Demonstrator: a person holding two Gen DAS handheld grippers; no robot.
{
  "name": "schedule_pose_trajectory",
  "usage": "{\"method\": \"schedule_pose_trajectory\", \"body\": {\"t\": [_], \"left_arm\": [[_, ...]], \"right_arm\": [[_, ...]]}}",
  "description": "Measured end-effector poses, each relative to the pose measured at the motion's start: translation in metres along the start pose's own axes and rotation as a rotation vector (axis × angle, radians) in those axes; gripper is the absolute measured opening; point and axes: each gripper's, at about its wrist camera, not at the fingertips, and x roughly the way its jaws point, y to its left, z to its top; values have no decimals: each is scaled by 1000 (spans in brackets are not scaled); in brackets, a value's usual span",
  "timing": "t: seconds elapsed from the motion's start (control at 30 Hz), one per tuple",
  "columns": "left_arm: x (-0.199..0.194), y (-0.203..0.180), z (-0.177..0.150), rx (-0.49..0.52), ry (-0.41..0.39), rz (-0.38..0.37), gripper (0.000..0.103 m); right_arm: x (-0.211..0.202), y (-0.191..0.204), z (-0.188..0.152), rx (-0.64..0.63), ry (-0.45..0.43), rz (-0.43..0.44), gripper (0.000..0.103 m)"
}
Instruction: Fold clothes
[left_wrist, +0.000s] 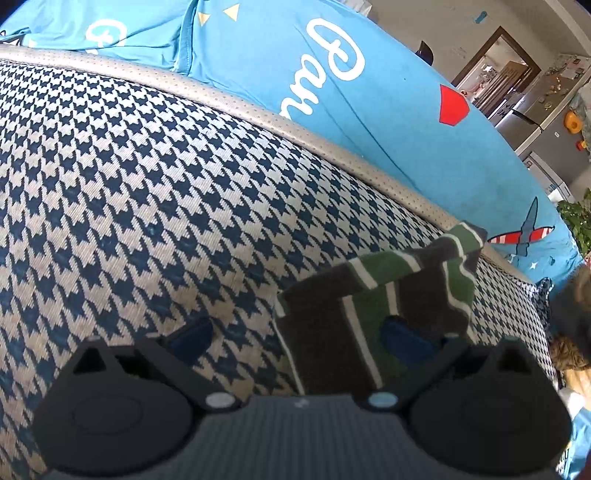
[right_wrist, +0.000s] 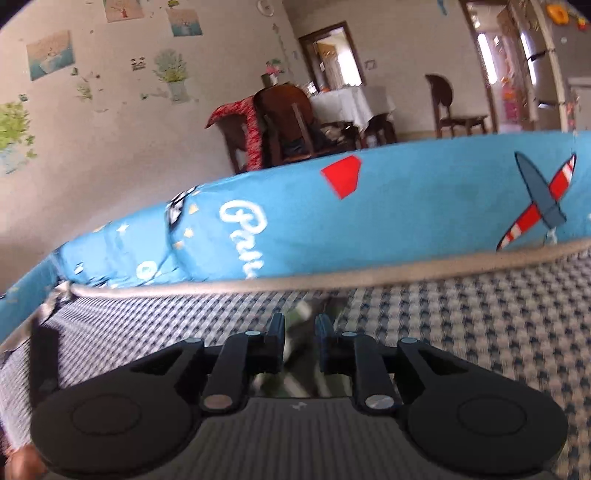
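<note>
Houndstooth cushion (left_wrist: 155, 192), navy and off-white, edged with grey perforated piping (left_wrist: 258, 110): filled most of the left wrist view and served as the working surface. Blue printed cover (left_wrist: 388, 122) with white script, a red shape and an aeroplane motif: lay beyond the piping, from 11 to 2 o'clock. Fridge (left_wrist: 535, 110) with magnets: at 2 o'clock, far off.

Striped garment (left_wrist: 380, 295), green and dark brown with thin white lines: a small, partly folded piece resting on the cushion at 4 o'clock of the left view, its far corner near the piping.

Left gripper (left_wrist: 295, 338): fingers spread wide, the right-hand blue pad (left_wrist: 402, 339) over the garment, the left-hand one over bare cushion; whether either touched the cloth could not be told.

Right gripper (right_wrist: 300, 341): fingers drawn near together, a blurred strip of the green and dark cloth (right_wrist: 299, 332) seen between them, apparently pinched. Cushion (right_wrist: 480, 325) spread beneath, blue cover (right_wrist: 406, 214) behind.

Wall (right_wrist: 110, 122) with floral stickers, wooden chairs (right_wrist: 288, 122) and a white-clothed table (right_wrist: 343, 103): background, 12 o'clock of the right view.
</note>
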Motion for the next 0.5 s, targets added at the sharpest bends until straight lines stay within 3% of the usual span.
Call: {"method": "schedule_pose_trajectory", "body": {"t": [0.23,0.5], "left_arm": [[-2,-2,-2,2,-2,6,103],[-3,-2,-2,15,-1,7,103]], "right_arm": [[-34,10,-37,15,81,104,18],[-38,34,-63,-95,153,153,18]]}}
